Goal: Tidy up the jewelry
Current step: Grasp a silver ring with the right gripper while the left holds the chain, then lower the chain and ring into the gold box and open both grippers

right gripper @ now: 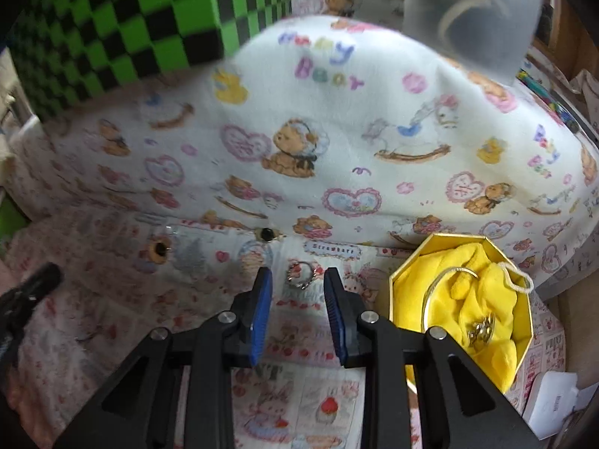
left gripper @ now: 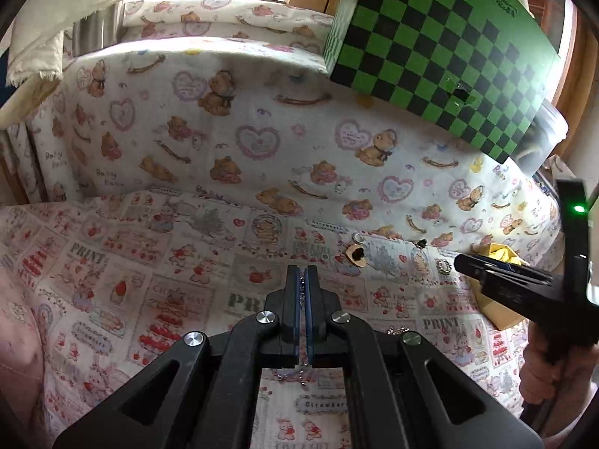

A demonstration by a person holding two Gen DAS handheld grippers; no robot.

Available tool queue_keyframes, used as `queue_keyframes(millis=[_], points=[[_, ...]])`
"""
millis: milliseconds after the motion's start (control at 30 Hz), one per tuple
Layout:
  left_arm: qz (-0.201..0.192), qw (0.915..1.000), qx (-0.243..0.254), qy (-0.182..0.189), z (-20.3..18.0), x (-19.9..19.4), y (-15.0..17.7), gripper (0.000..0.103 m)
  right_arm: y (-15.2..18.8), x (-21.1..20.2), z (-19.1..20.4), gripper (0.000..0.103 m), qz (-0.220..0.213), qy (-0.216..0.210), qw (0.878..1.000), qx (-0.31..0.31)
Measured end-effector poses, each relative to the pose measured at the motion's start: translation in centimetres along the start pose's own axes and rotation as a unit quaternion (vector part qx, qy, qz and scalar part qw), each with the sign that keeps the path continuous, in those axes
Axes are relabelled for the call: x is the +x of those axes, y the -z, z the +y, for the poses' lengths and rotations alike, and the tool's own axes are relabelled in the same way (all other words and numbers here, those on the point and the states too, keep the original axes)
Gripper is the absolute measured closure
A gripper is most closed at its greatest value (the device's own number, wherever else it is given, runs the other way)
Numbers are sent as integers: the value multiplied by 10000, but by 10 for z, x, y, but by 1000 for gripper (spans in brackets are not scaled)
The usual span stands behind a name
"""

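Observation:
My left gripper (left gripper: 302, 269) is shut on a thin silver chain (left gripper: 305, 372) that runs between its blue pads and hangs below them over the printed cloth. My right gripper (right gripper: 298, 272) stands open with nothing between its pads; a silver ring (right gripper: 299, 284) lies on the cloth just past its fingertips. To its right sits a gold box lined with yellow cloth (right gripper: 486, 348), holding a silver bangle (right gripper: 426, 299) and a gold piece (right gripper: 481, 331). A brown round earring (right gripper: 159, 250) and a black-stone piece (right gripper: 266, 234) lie farther back. The right gripper (left gripper: 462, 263) also shows at the right of the left wrist view.
A bear-print cushion (right gripper: 337, 131) rises behind the jewelry. A green and black checkered box (left gripper: 441, 37) rests on top of it, beside a clear plastic container (right gripper: 471, 11). A white carton (right gripper: 550, 396) lies at the near right. The left gripper's tip (right gripper: 33, 284) shows at the left edge.

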State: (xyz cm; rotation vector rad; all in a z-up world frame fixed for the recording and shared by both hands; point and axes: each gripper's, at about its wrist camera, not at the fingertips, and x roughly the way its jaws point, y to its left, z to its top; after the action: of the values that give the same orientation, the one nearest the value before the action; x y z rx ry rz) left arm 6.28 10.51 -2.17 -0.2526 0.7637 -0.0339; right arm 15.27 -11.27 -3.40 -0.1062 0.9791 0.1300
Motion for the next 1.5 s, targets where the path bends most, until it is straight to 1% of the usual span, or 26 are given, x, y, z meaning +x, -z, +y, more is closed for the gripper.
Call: queue_keyframes(millis=[100,233,300,367,400,533,600,700,867,933,1033,1100,1200,1333,1433,1500], points=[[13,10000,2,19,-1,1,0,102,-5,13,5,77,120,226,9996,-144],[-24,9999,96,-63,-4,0,0,102,-8,26,13,77,275,309,9987,-282],[-41,9999,126,-71,-5,-1,-1,102,-9,31,15,77,361,251,9986,-294],[-52,9999,115,-75,-5,-2,-1,102,-10,34,18,79,426,301,9981,-339],[-58,9999,93,-108,-4,-2,-2,102,-11,37,21,84,464,324,9977,-373],[-6,9999,-73,-97,4,1,-3,102,-11,45,23,84,547,203,9977,-344],[-34,9998,-68,-177,5,1,-3,102,-8,41,20,84,516,151,9981,-304],[-28,9998,-38,-198,4,1,-3,102,-2,23,6,84,364,39,9989,-279],[184,9998,-69,-2,2,3,-2,102,18,-9,1,84,3,-196,9993,-321],[210,9998,18,-59,-1,4,-1,102,29,-22,-8,84,-197,-378,9990,-108],[215,9995,162,-192,-7,7,1,102,42,-35,-21,84,-445,-504,9976,139],[214,9992,229,-236,-10,8,3,102,50,-43,-27,84,-615,-466,9968,197],[187,9990,334,-233,-17,6,5,102,62,-60,-38,84,-976,-258,9947,196],[71,9977,553,-375,-26,3,7,102,70,-78,-58,84,-1316,-366,9899,387],[17,9970,667,-393,-29,1,8,102,73,-86,-65,84,-1540,-334,9864,457],[-75,9950,851,-519,-36,-2,10,102,79,-95,-75,84,-1699,-340,9836,505]])
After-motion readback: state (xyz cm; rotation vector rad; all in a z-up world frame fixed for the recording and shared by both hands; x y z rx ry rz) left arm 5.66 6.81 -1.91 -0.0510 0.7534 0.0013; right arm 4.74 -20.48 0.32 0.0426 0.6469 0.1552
